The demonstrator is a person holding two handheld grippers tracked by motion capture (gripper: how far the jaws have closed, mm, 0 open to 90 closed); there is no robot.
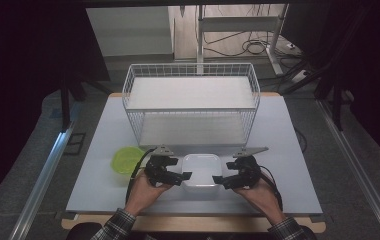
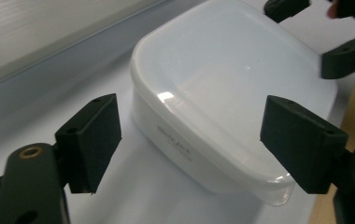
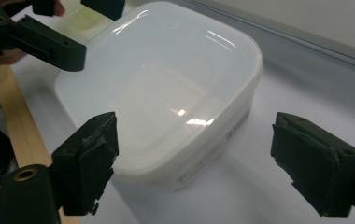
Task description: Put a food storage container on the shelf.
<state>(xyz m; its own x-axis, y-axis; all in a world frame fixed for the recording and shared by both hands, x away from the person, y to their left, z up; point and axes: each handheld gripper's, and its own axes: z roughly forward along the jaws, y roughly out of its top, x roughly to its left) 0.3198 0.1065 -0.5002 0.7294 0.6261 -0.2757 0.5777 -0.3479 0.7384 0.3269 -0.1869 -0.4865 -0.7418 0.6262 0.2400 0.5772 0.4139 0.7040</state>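
High view: white container (image 1: 201, 172) lies between both grippers' open jaws.

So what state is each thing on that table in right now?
Tub: lid on, upright, on the table, not gripped.
Left gripper: open, at the tub's left side.
Right gripper: open, at its right side.
Bowl: upright, left of the tub.
Wire basket: on its side, opening facing the person.
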